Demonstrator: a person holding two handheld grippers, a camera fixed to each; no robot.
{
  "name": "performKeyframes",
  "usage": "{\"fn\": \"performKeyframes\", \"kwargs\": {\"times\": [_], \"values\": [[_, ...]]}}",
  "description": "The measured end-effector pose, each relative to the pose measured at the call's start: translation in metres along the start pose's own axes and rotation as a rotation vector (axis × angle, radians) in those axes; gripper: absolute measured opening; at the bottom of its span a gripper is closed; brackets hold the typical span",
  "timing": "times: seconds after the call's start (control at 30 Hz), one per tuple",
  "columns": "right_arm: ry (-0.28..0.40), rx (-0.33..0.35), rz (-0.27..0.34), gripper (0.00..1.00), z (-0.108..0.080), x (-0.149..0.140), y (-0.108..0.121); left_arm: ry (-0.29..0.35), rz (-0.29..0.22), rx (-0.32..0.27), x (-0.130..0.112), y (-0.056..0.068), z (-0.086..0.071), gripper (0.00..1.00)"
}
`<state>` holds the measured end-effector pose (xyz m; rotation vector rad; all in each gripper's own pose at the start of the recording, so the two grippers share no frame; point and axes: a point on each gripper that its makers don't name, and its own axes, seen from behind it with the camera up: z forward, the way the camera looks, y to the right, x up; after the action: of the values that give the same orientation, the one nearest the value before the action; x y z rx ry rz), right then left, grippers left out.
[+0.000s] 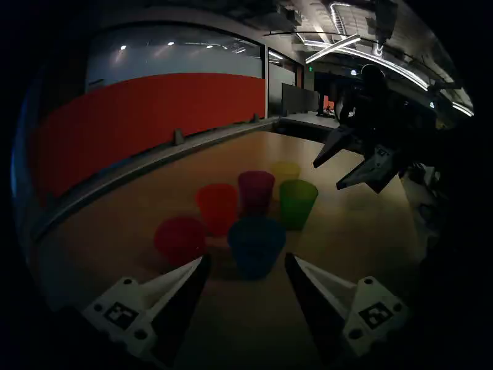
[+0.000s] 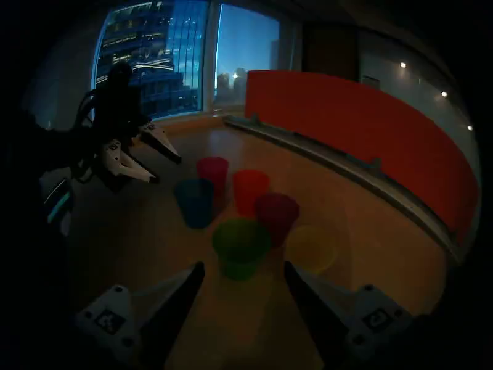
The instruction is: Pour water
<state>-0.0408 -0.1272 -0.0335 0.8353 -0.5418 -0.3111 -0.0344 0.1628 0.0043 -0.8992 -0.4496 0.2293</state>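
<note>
Several plastic cups stand close together on a wooden table [image 1: 345,246]. In the left gripper view the blue cup [image 1: 256,246] is nearest, just beyond my left gripper [image 1: 246,259], which is open and empty. Behind it stand a red cup [image 1: 180,239], an orange cup [image 1: 217,208], a magenta cup [image 1: 256,192], a green cup [image 1: 297,203] and a yellow cup [image 1: 285,171]. In the right gripper view the green cup [image 2: 240,246] sits just ahead of my open right gripper [image 2: 243,266], with the yellow cup [image 2: 310,248] to its right. Each gripper faces the other across the cups.
The right gripper [image 1: 326,176] hovers beyond the cups at upper right, open. The left gripper [image 2: 168,171] shows at upper left, held by a dark figure. A red partition [image 1: 154,117] and a grey rail run along the table's edge. Windows [image 2: 160,55] lie behind.
</note>
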Motion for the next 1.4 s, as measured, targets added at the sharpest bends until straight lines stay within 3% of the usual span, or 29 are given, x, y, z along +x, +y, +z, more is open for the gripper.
{"fn": "performKeyframes", "kwargs": {"times": [0.87,1.4], "values": [[-0.052,0.034,0.004,0.97,0.052,-0.019,-0.002,-0.094,0.000,-0.035,-0.032,-0.001,0.044,0.89],[-0.070,0.052,0.004,0.97,0.072,-0.017,-0.003,-0.132,0.013,-0.075,-0.032,0.005,0.064,0.88]]}}
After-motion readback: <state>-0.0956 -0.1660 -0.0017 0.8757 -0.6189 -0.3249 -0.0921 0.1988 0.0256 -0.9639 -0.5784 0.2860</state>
